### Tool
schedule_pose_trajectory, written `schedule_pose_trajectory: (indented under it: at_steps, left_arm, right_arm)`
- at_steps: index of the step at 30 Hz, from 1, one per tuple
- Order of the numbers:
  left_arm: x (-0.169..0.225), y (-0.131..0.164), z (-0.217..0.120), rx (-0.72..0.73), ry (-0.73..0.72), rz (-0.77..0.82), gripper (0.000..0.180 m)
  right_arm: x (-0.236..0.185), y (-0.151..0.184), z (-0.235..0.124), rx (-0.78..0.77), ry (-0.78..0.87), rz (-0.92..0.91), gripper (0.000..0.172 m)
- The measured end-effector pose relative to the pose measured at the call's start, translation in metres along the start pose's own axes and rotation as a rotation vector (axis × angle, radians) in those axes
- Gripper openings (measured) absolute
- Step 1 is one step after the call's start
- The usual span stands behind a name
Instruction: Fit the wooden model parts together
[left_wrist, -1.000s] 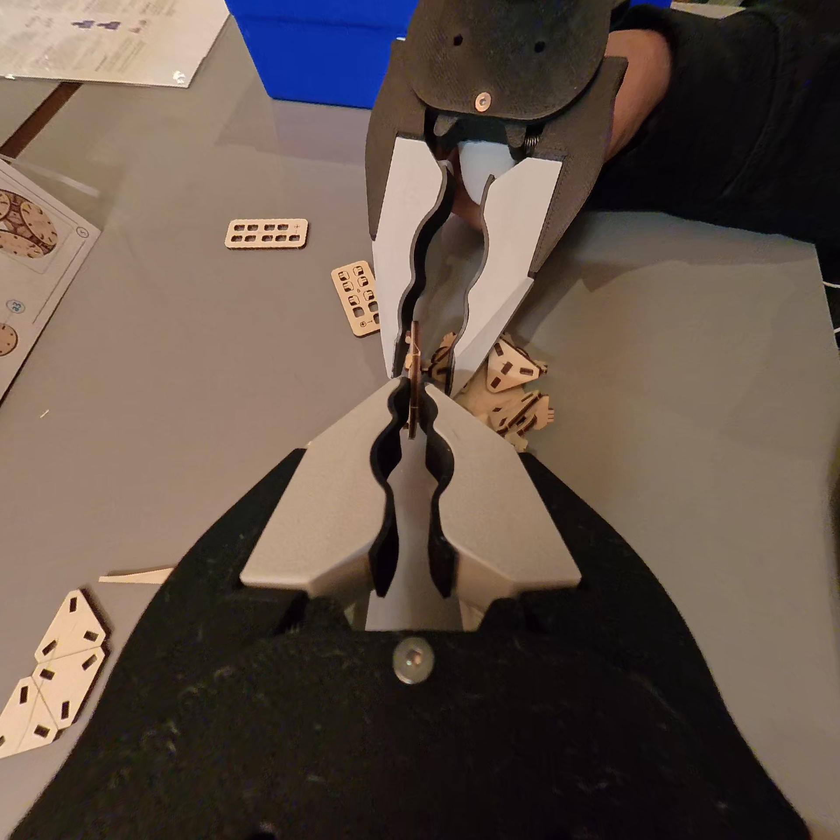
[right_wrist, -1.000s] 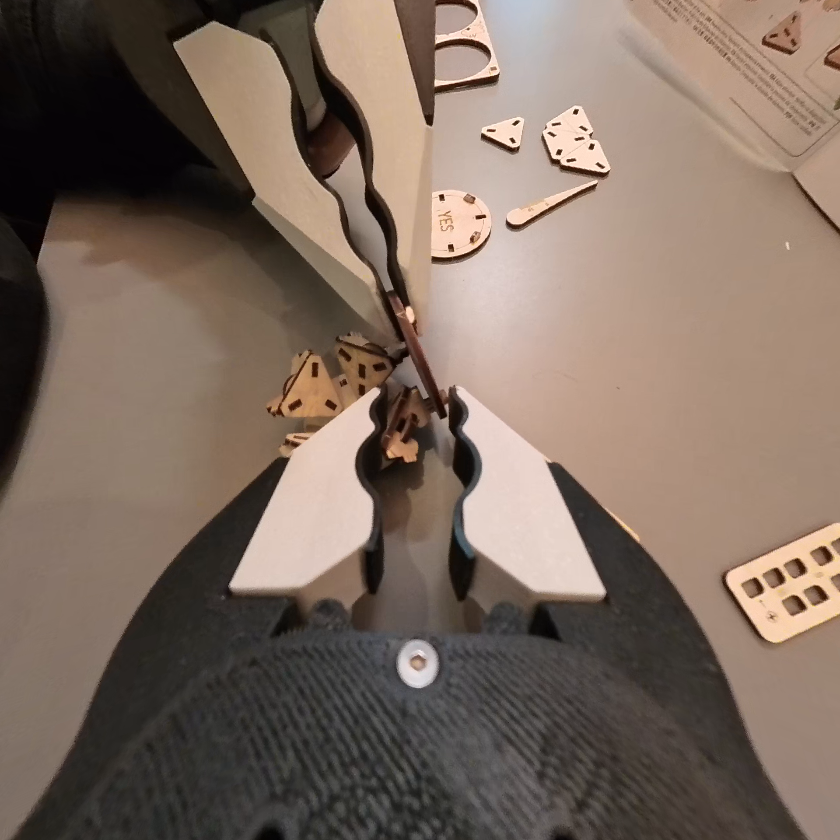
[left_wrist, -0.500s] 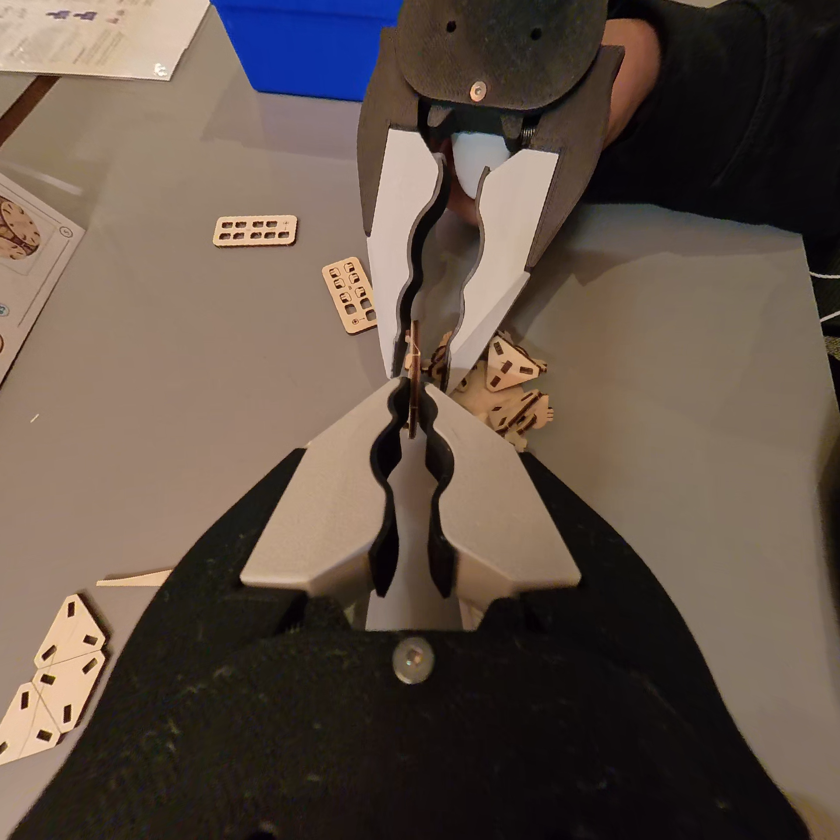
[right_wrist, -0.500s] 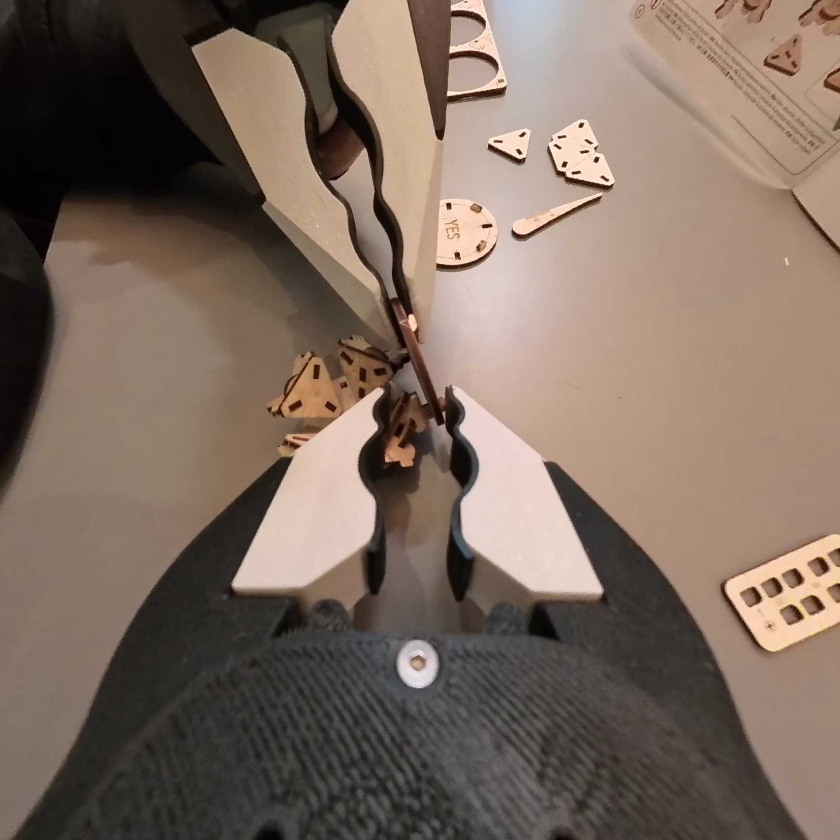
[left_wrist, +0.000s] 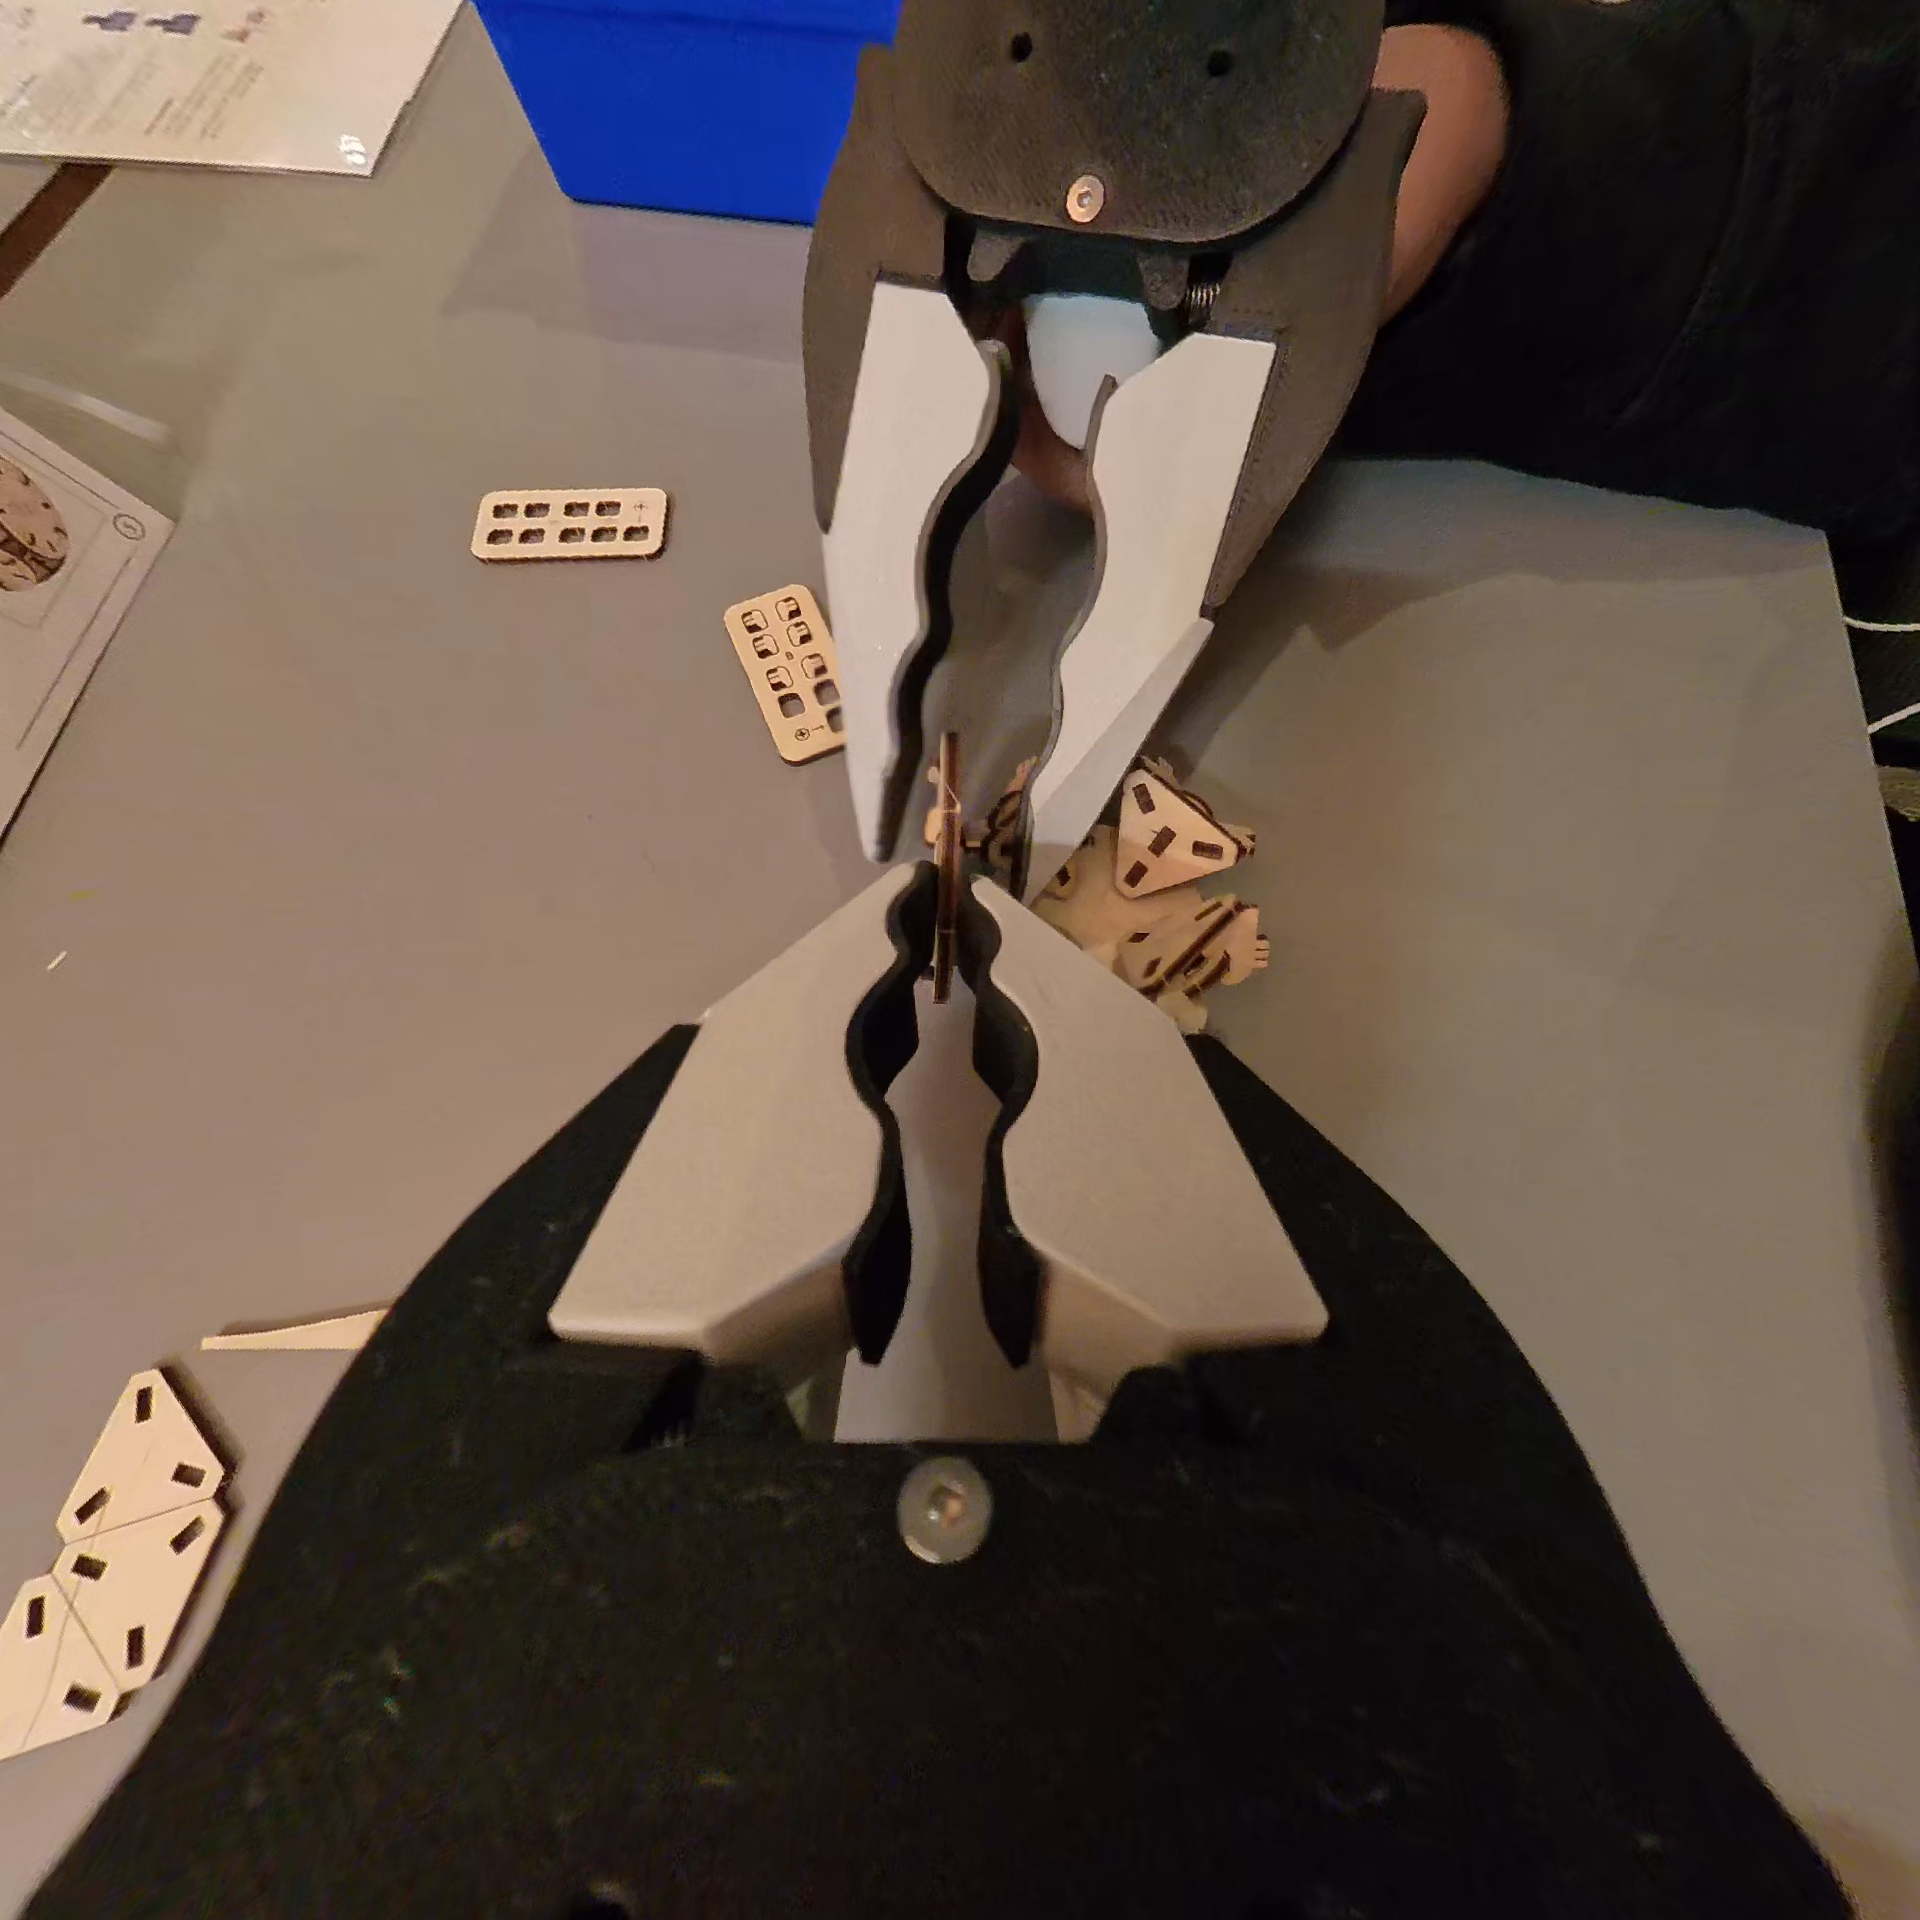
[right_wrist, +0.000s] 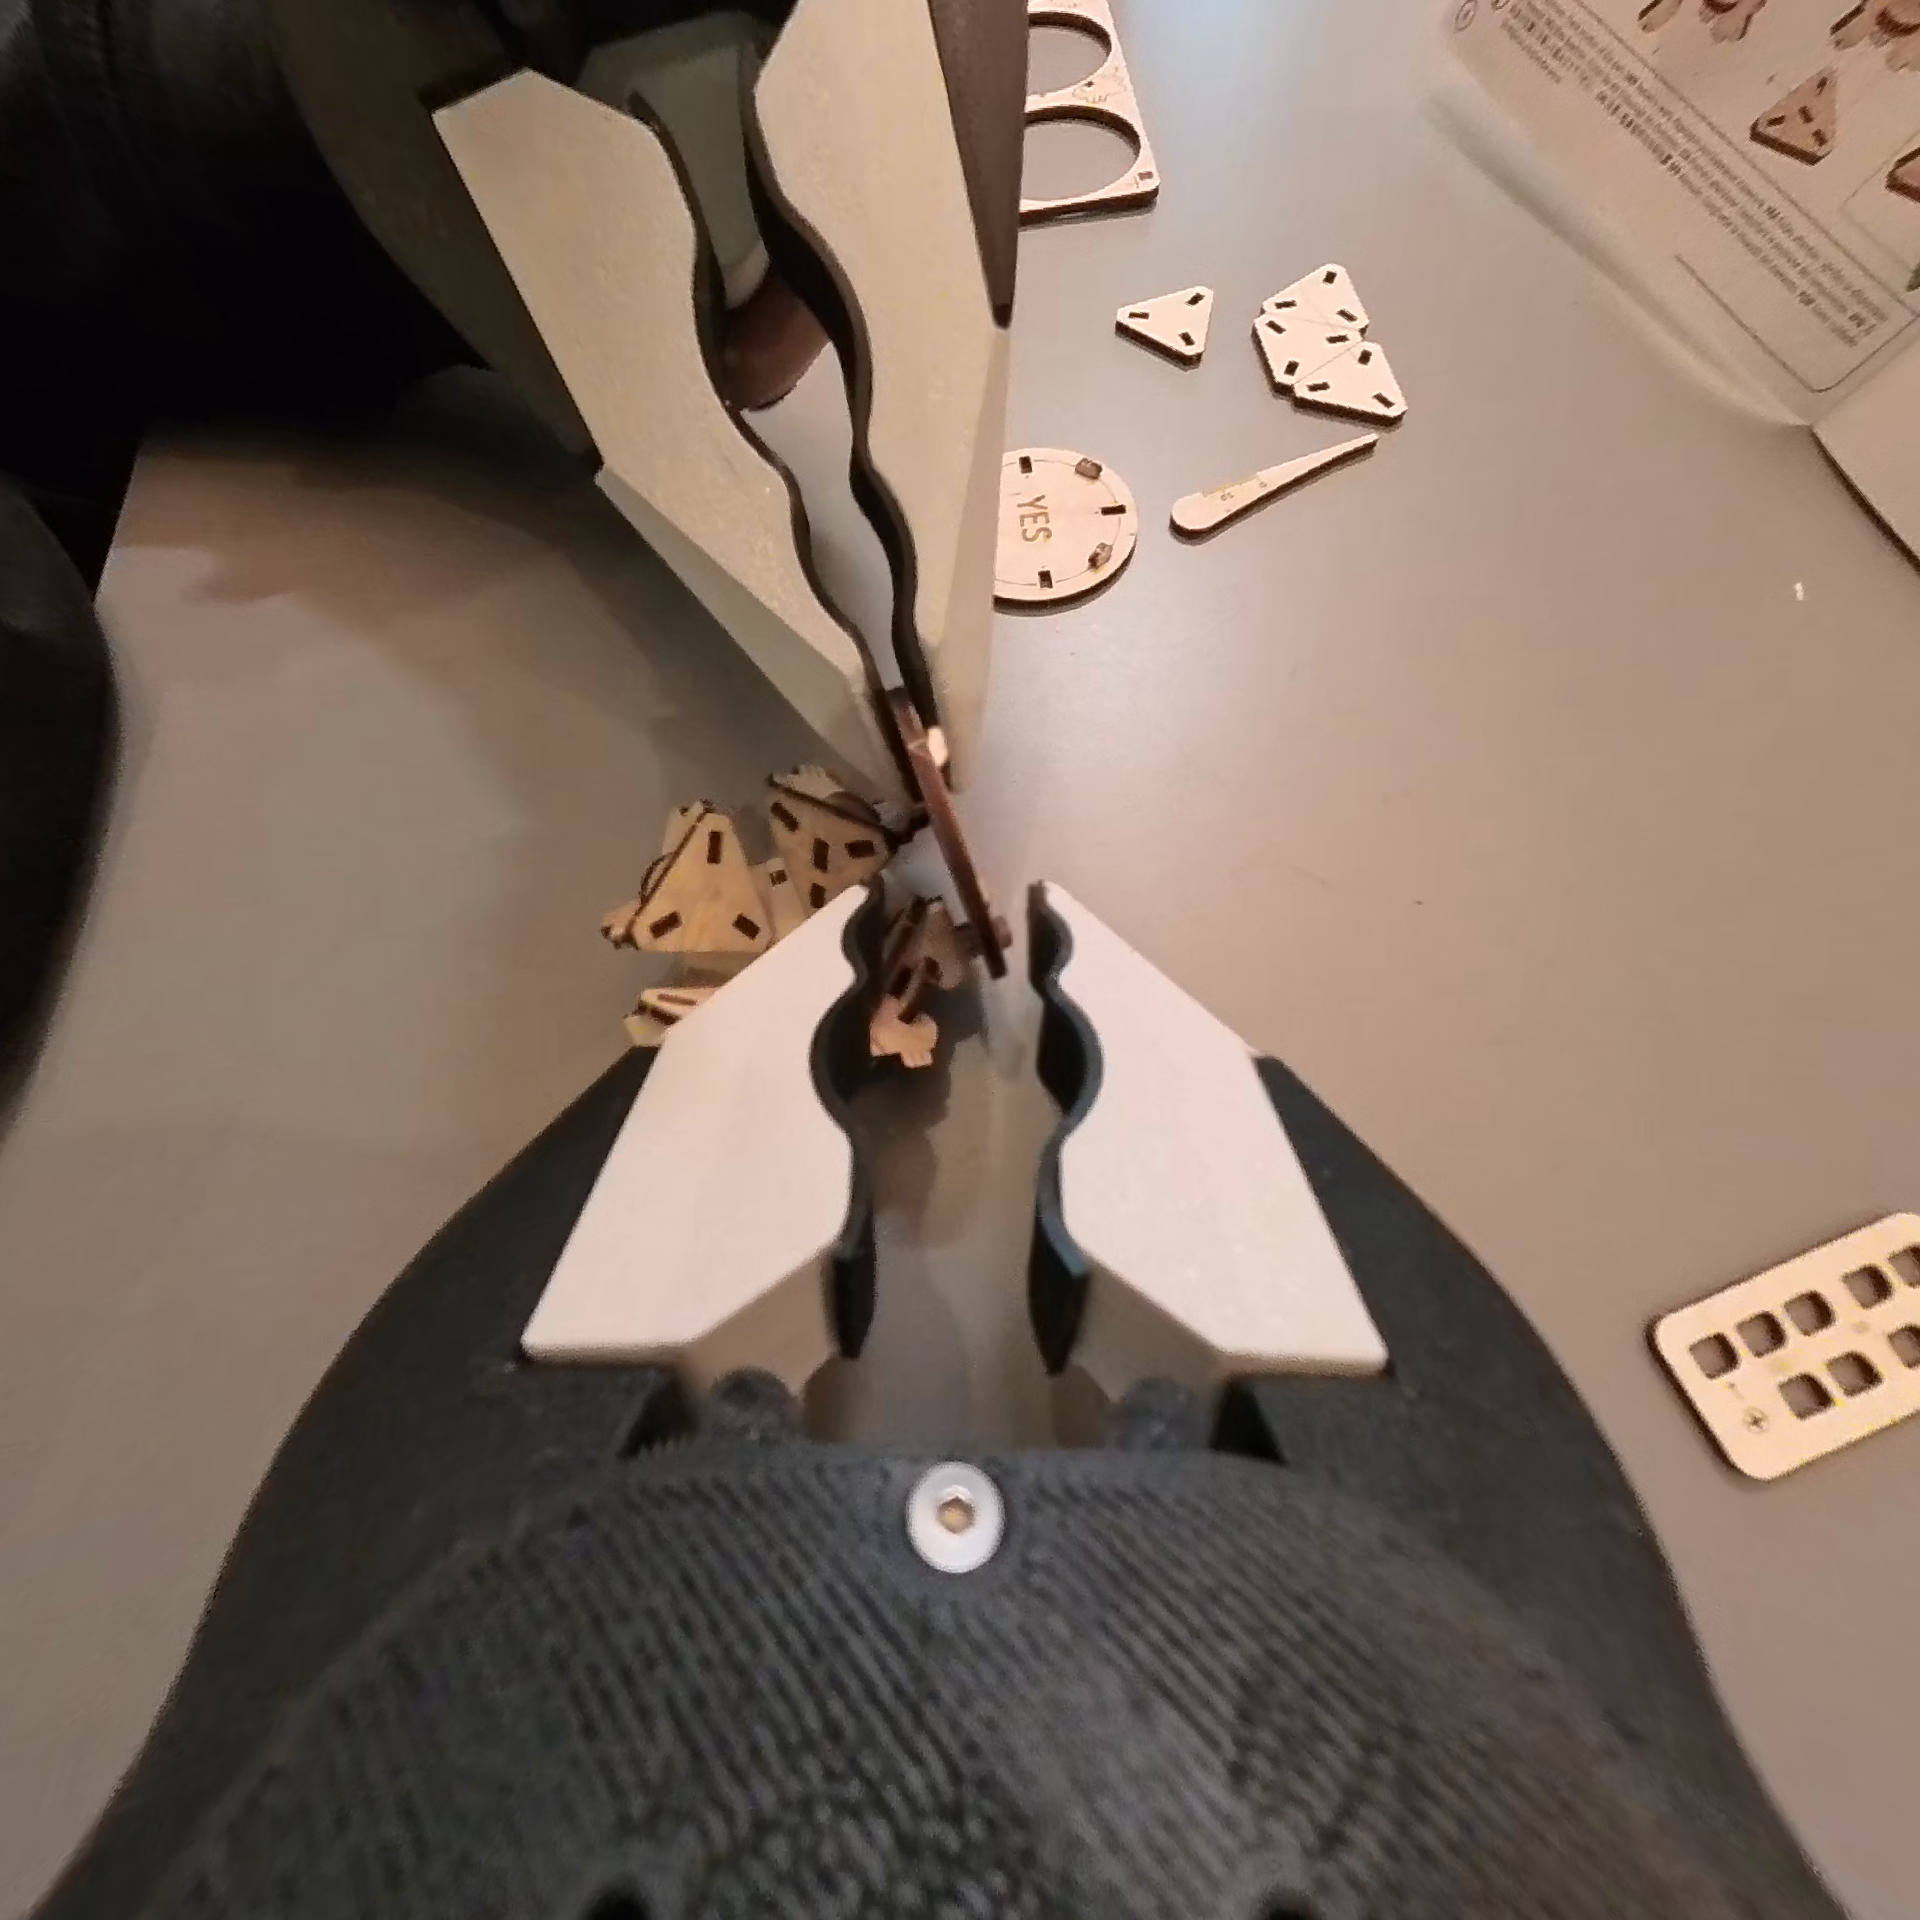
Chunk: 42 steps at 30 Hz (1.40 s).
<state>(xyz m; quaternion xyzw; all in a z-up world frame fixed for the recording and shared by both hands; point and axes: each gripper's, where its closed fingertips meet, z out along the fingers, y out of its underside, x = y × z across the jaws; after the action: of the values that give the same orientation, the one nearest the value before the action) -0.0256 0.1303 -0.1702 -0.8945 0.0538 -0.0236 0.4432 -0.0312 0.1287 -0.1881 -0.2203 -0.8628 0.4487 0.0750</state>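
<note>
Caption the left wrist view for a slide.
Left gripper clamps a thin wooden piece edge-on, meeting the open right gripper above a wooden assembly.

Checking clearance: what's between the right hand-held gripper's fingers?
Right wrist view: a thin brown wooden piece, held by the left hand-held gripper, and a pale wooden assembly.

Dim, warm indoor light falls on the grey tabletop (left_wrist: 312, 831), with soft shadows beneath the tools. Wide-angle distortion bends both views toward their edges. The right wrist view is slightly blurred.
</note>
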Motion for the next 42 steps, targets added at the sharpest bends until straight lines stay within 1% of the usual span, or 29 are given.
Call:
schedule_pose_trajectory:
  at_steps: [2, 8, 13, 16, 20, 29, 37, 42]
  left_arm:
    - [0.001, 0.002, 0.002, -0.01, 0.005, 0.001, 0.0]
    - [0.001, 0.002, 0.002, -0.014, 0.004, 0.001, 0.0]
    - [-0.002, -0.005, -0.004, 0.033, 0.02, -0.046, 0.0]
    - [-0.001, -0.003, -0.003, 0.023, 0.027, -0.047, 0.0]
    - [0.001, 0.0, 0.001, -0.001, 0.047, -0.051, 0.0]
    - [0.003, -0.003, 0.0, 0.005, 0.075, -0.085, 0.0]
    - [0.003, -0.003, -0.001, -0.011, 0.051, -0.056, 0.0]
    - [0.005, -0.002, -0.002, -0.031, 0.046, -0.032, 0.0]
  right_arm:
    - [0.002, 0.002, 0.0, -0.013, 0.012, 0.003, 0.035]
    - [0.001, 0.007, -0.002, -0.055, 0.01, 0.019, 0.047]
    - [-0.002, 0.009, -0.008, -0.092, 0.014, -0.006, 0.052]
    - [-0.002, 0.006, -0.017, -0.092, 0.024, -0.007, 0.053]
    - [-0.003, 0.011, -0.021, -0.128, 0.032, -0.015, 0.052]
    - [-0.007, 0.014, -0.013, -0.138, 0.005, -0.025, 0.036]
    - [-0.008, 0.012, -0.01, -0.108, -0.027, 0.016, 0.03]
    - [-0.01, 0.011, -0.009, -0.104, -0.036, 0.011, 0.03]
